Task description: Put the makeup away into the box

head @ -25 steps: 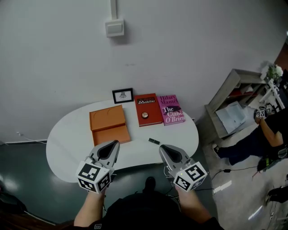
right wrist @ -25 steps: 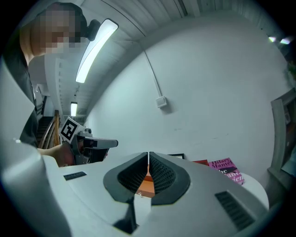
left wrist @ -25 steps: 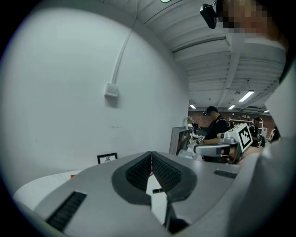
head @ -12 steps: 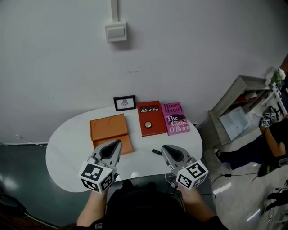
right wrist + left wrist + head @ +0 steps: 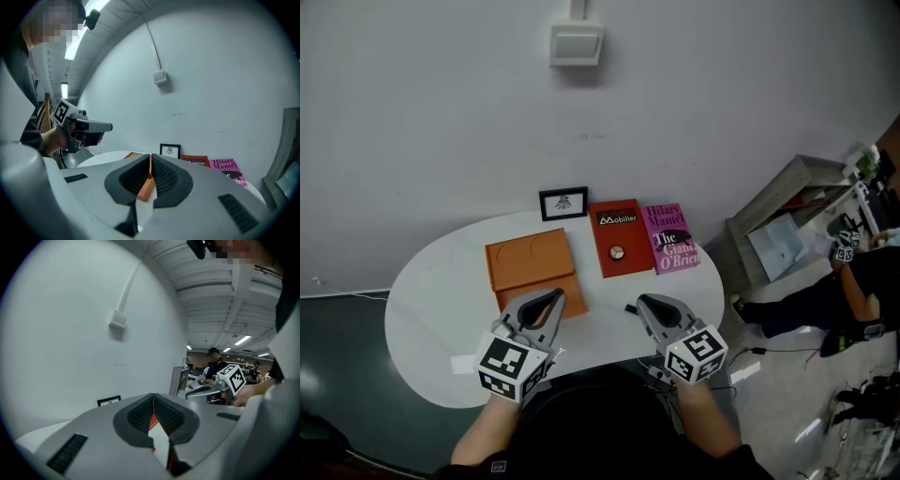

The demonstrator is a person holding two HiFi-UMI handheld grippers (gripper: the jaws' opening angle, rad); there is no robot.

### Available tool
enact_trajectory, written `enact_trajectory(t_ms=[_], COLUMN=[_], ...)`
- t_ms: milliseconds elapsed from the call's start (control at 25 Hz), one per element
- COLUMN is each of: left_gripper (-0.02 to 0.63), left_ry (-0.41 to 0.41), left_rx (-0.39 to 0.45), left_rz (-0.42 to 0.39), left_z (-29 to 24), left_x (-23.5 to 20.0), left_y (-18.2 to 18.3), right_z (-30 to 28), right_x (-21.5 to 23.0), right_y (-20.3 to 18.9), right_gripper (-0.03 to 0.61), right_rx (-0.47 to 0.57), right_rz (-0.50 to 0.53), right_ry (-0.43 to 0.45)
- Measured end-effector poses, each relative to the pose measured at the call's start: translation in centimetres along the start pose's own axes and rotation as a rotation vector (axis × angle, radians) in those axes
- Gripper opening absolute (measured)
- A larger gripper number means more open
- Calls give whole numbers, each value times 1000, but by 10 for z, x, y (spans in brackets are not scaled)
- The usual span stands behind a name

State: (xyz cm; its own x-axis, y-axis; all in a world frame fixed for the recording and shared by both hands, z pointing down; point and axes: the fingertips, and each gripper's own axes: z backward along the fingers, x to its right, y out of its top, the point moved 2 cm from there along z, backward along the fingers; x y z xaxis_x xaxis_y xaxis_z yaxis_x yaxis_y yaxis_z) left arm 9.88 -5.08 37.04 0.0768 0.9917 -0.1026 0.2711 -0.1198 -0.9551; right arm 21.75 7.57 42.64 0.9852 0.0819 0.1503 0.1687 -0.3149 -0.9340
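1. Head view: the white table [image 5: 431, 309] spreads out ahead of both sets of jaws, which hang over its near edge.
2. The orange box [image 5: 530, 262] appears to lie open in two halves directly ahead of the left gripper [image 5: 555, 297]. Its near half reaches right up to those jaws, which are pressed together with nothing between them.
3. A red book [image 5: 617, 236] and a pink book [image 5: 672, 237] lie side by side beyond the right gripper [image 5: 645, 302]. A small picture frame [image 5: 562, 202] stands farther off, by the wall.
4. The makeup [image 5: 630, 308], a small dark piece, lies on the table just beside the tips of the right jaws, on the side toward the box. Those jaws are closed and empty too.
5. Judging by this, the step in hand is the reach: nothing is picked up yet. Next, the right jaws need to open, settle over the small piece and pinch it, then carry it across to the box in front of the left jaws.
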Motion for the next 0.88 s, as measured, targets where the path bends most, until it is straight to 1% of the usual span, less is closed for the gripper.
enact_trajectory(t_ms=[80, 160, 400, 520, 720, 880], left_gripper=[14, 14, 14, 14, 14, 14], left_ry=[-40, -65, -106, -133, -126, -94], left_rx=[-18, -32, -70, -103, -148, -195], left_rz=[6, 13, 48, 69, 118, 146], left_z=[-5, -12, -40, -55, -73, -75], left_x=[2, 1, 3, 12, 16, 16], left_y=[-8, -14, -28, -43, -64, -80], right_z=[-6, -12, -23, -27, -37, -41], right_x=[0, 2, 21, 36, 62, 74], right_y=[-9, -16, -43, -68, -125, -159], right_gripper=[38, 38, 38, 38, 38, 41], right_rx=[-29, -47, -145, -215, -400, -506], right_rz=[0, -30, -48, -28, 53, 85], right_ry=[-12, -11, 6, 11, 31, 66])
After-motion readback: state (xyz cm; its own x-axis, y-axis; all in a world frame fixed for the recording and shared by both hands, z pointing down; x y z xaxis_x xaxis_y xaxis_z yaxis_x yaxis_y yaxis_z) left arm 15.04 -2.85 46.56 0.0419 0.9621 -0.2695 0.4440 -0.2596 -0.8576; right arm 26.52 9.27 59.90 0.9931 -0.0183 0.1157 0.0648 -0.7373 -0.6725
